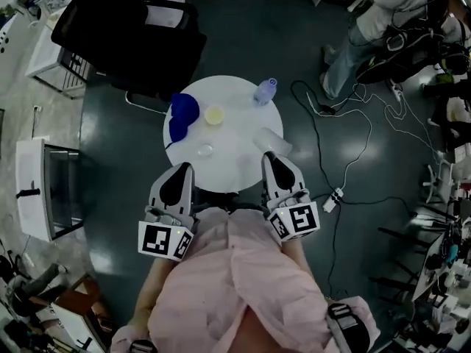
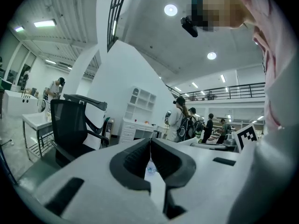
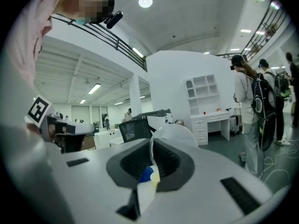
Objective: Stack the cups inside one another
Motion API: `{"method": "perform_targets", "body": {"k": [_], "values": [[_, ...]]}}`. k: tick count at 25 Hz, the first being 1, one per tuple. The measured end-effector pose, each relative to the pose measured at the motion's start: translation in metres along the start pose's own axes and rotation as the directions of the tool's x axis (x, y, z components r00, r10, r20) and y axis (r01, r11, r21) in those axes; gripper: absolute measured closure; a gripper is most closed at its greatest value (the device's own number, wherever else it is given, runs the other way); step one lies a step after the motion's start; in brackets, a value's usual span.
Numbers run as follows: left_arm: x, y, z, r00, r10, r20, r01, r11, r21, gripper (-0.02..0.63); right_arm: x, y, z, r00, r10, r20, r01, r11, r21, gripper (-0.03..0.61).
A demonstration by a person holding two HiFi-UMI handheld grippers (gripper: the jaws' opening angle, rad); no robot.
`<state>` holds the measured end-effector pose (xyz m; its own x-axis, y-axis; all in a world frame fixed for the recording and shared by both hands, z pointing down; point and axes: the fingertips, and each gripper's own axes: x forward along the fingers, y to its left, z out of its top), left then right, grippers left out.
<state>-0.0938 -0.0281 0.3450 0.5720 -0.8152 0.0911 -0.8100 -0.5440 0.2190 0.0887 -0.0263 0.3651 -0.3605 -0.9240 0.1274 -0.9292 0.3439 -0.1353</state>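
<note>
1. Right tool (image 3: 152,143) is pinching the wall of a clear cup (image 3: 176,133) just under the rim; the jaws are closed on it with the rim standing above them.
2. In the head view the right tool (image 1: 271,157) holds that clear cup (image 1: 274,141) over the near right part of the round white table (image 1: 239,169). Can't tell if the cup touches the surface.
3. Left tool (image 2: 150,143) has its jaws pressed together with nothing between them. In the head view the left tool (image 1: 185,168) sits at the near left edge of the table.
4. Other cups on the table:
   - blue cup (image 1: 181,113) at the far left
   - yellow cup (image 1: 214,115) just right of it
   - small clear cup (image 1: 204,151) nearer, close to the left tool
5. Pale purple piece (image 1: 266,91) is at the far right edge; its type is unclear.
6. Black office chair (image 1: 125,31) stands beyond the table, and cables (image 1: 346,149) lie on the floor to the right.
</note>
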Motion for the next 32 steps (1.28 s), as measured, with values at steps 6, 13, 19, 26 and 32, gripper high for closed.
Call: {"method": "perform_targets", "body": {"k": [6,13,19,26,32], "values": [[-0.023,0.024,0.004,0.999,0.033,0.018,-0.033,0.999,-0.025,0.594,-0.007,0.022,0.003,0.999,-0.032,0.021,0.032,0.999,0.006,0.541],[-0.037,0.046,-0.012,0.997,0.079,0.021,-0.077,0.994,-0.077,0.594,-0.010,0.031,-0.016,0.999,-0.040,-0.006,0.040,0.999,0.019,0.541],[-0.027,0.051,-0.024,0.998,0.055,-0.001,-0.055,0.993,-0.100,0.594,0.009,0.042,-0.027,1.000,-0.001,-0.029,0.002,1.000,0.022,0.541],[-0.033,0.044,-0.012,0.999,0.032,0.028,-0.030,0.998,-0.060,0.594,0.016,0.056,-0.009,0.999,0.033,0.013,-0.033,0.999,-0.012,0.541],[-0.032,0.040,-0.007,0.999,0.030,0.040,-0.028,0.998,-0.056,0.594,0.016,0.063,-0.008,0.999,0.049,-0.003,-0.050,0.998,-0.029,0.541]]}}
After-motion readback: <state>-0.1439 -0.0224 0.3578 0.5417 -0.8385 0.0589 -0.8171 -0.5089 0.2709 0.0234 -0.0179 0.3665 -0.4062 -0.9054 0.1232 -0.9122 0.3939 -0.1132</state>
